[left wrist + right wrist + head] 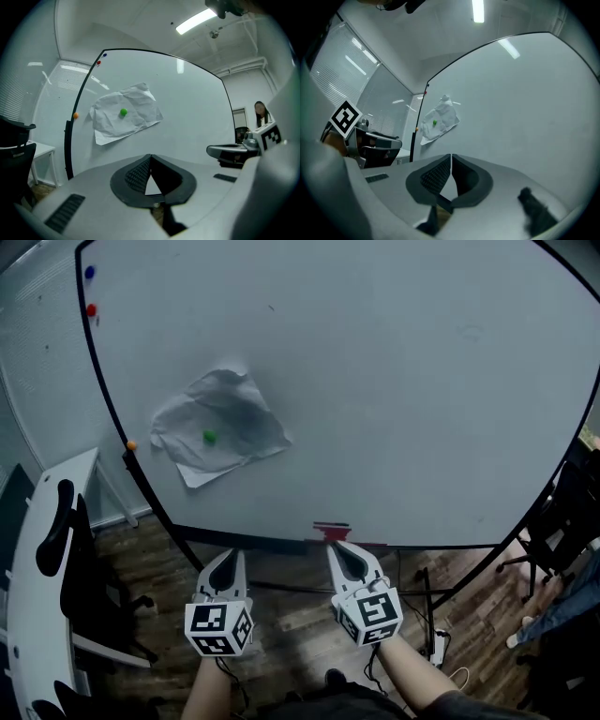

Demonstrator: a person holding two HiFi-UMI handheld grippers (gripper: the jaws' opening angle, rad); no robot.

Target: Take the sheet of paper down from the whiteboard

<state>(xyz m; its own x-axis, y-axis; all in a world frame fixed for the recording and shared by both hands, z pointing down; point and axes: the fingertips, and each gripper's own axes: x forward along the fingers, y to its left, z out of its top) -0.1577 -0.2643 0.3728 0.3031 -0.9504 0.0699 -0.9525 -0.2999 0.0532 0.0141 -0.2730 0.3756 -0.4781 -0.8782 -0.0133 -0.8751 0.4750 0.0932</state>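
Jaws of both the left gripper (pixel 228 557) and the right gripper (pixel 339 549) are pressed together with nothing between them. Both sit side by side just below the lower edge of the large white whiteboard (pixel 403 381). On the whiteboard's left part hangs the crumpled white sheet of paper (pixel 236 409), pinned at its middle by a small round green magnet (pixel 209 437), well apart from both grippers
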